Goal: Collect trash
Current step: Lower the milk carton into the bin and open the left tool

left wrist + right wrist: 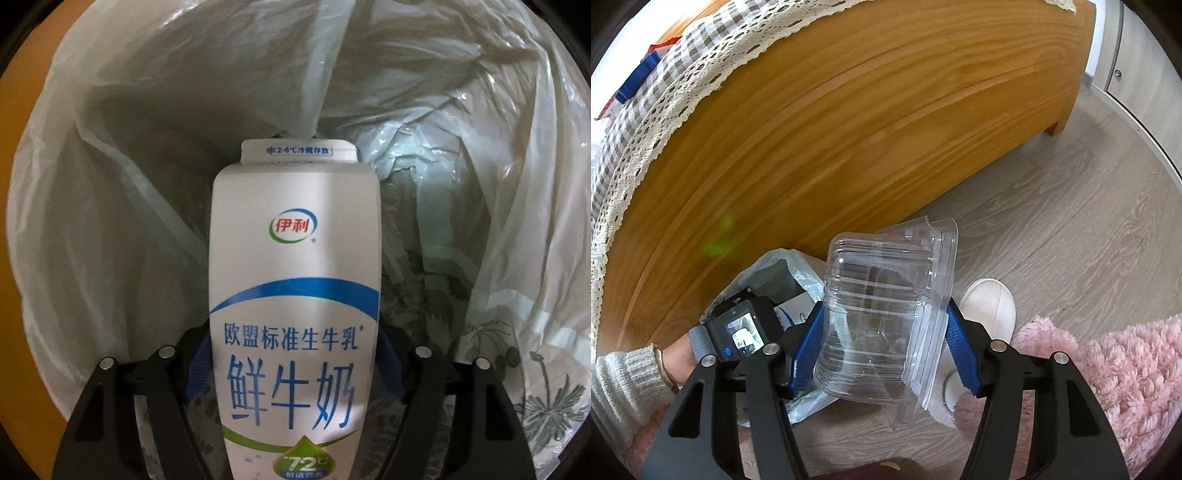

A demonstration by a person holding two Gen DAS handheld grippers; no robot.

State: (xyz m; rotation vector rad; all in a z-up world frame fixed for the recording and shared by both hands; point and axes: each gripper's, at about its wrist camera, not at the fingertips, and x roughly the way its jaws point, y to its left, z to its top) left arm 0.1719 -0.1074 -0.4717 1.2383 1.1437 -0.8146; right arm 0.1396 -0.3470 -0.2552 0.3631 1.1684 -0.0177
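My left gripper (293, 365) pinches a milk carton (295, 295) between its blue pads, holding it down inside the bin bag (110, 166), while my right gripper (882, 350) clamps a clear plastic box (886, 317) above the floor (1052, 240) beside the bed (849, 129).

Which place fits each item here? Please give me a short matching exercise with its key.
Things:
1. white milk carton with blue print
2. clear ribbed plastic clamshell box
3. fluffy pink rug
4. pale translucent bin liner

Places:
A. on the wood-look floor
B. between the right gripper's blue fingers
C. lining the bin
D. between the left gripper's blue fingers, over the bin

Pairs: 1-D, 2-B, 3-A, 4-C
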